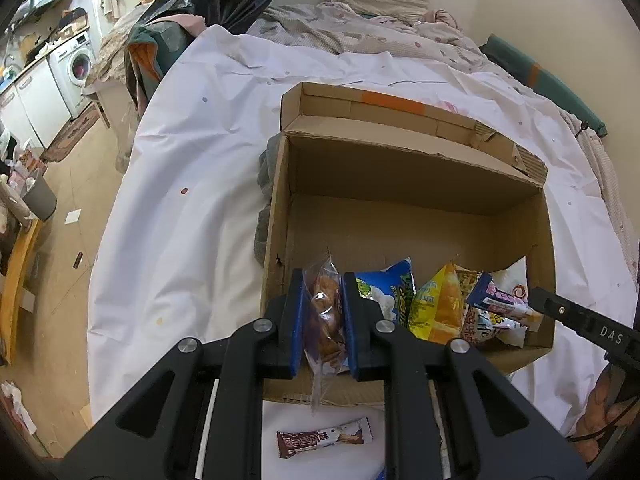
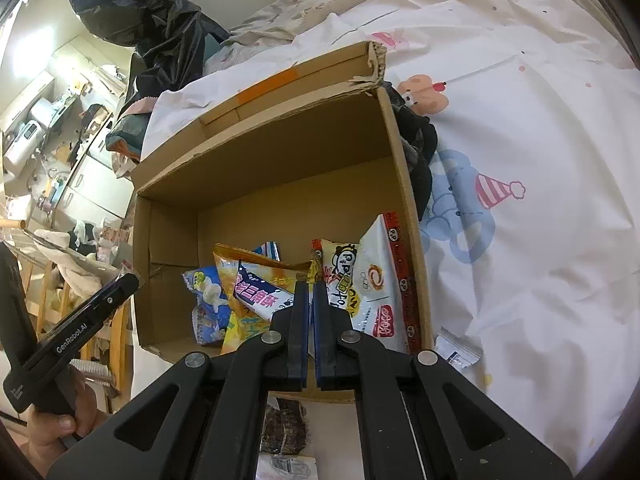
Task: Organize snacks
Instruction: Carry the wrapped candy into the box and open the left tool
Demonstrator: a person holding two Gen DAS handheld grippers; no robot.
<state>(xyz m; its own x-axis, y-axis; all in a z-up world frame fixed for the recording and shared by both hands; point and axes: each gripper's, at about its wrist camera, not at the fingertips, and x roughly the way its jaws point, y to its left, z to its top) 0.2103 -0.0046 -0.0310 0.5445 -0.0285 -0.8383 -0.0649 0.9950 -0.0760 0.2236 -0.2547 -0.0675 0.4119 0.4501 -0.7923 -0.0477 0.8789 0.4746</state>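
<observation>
We've got the left gripper (image 1: 322,316) pinching a clear-wrapped pastry (image 1: 326,320) over the near-left corner of the cardboard box (image 1: 400,184) on the white sheet (image 1: 180,200). Right gripper (image 2: 311,312) is pressed together on the end of a purple-white snack bar (image 2: 260,294), above the chip bags (image 2: 372,280) inside. Another bar (image 1: 324,438) lies on the sheet just outside the box.

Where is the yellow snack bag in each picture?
Left wrist view: the yellow snack bag stands in the cardboard box, low and right of middle, right of the blue snack bag.
Right wrist view: the yellow bag sits low and left of middle, partly under a white and purple wrapper.
Shared landmark: the strip of orange tape on the box's back flap.
</observation>
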